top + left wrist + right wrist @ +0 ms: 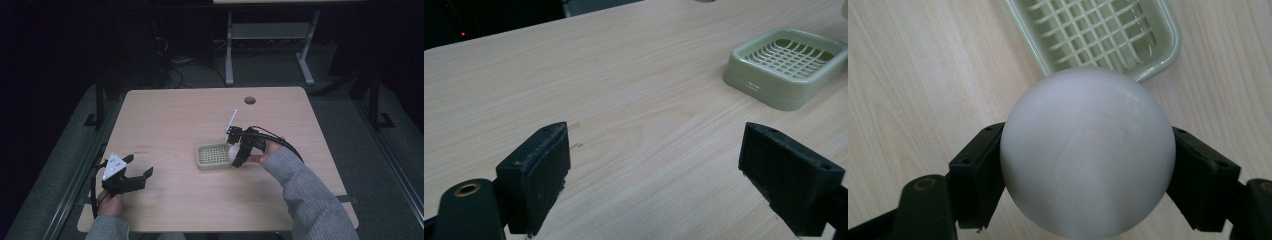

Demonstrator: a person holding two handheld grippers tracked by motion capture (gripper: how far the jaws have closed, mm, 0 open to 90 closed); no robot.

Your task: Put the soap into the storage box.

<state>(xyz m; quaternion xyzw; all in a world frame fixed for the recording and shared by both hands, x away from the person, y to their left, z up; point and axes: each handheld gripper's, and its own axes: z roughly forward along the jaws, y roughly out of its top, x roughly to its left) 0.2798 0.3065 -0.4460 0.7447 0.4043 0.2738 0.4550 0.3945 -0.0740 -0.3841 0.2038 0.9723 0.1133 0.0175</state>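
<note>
1. From the high view I see my right gripper (235,152) held over the right edge of the green tray (210,162), which sits a little right of the table's (165,120) centre.
2. In the right gripper view the two black jaws are clamped on a white ball (1087,152), one pad pressing at its 9 o'clock side and the other at its 3 o'clock side.
3. The ball is off the table, carried in that grip. In the same view the green tray (1153,65) lies beyond it toward 12 o'clock, its grid floor bare.
4. In the high view the ball (232,151) shows as a small pale spot at the tray's 3 o'clock rim. I think it hangs just above the rim, not inside, but that view is too small to be sure.
5. My left gripper (131,176) rests low near the table's front left, at about 8 o'clock from the tray and well apart from it.
6. The left gripper view shows its jaws spread wide with bare wood between them. The green tray (774,87) stands off toward 1 o'clock.
7. A thin white stick (230,121) stands up from the right gripper in the high view, tilted toward 1 o'clock.
</note>
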